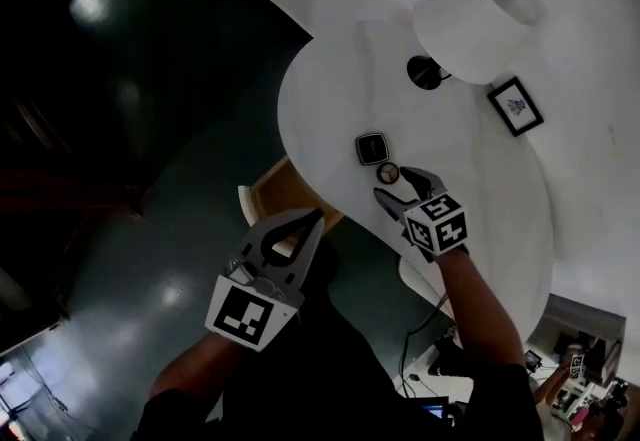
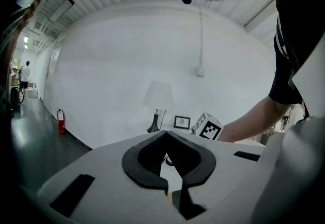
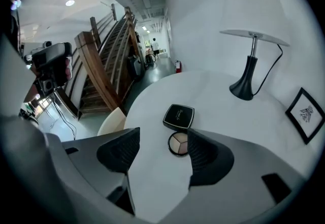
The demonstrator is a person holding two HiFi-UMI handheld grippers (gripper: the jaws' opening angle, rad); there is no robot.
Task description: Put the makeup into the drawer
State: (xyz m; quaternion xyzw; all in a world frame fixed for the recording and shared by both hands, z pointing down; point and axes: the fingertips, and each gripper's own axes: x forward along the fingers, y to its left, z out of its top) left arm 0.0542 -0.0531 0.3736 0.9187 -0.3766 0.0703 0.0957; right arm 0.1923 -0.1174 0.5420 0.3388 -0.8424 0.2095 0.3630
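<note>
L side first: my left tool (image 1: 318, 215) hangs off the desk (image 1: 330, 99) edge w/ its tips touching, nothing in the loop; the left gripper view (image 2: 166, 135) shows that too. It has no job yet, I think, so it's parked clear of the work. Just beside it, under the desk rim, there's a wood-toned opening (image 1: 285, 191) w/ a pale front. Prob the open drawer, can't be sure.

Mid: the makeup is on the desk near the front edge, not in the drawer yet. A black square compact (image 1: 371, 147) lies flat w/ a round eyeshadow palette (image 1: 388, 172) touching or just beside it, nearer me.

My right tool (image 1: 397, 181) is angled down over the palette w/ jaws wide and pads on nothing. In the right gripper view (image 3: 162, 139) the palette (image 3: 178, 144) sits btw the tips by the R pad and the compact (image 3: 179, 116) is just beyond. Looks lined up for a pick.

R side: a white-shaded lamp (image 1: 470, 24) and a small picture frame (image 1: 515, 106), well apart from the makeup.

The desk is white, rounded and matte. The room has a dark glossy floor, a white wall and a wooden staircase (image 3: 106, 65).
</note>
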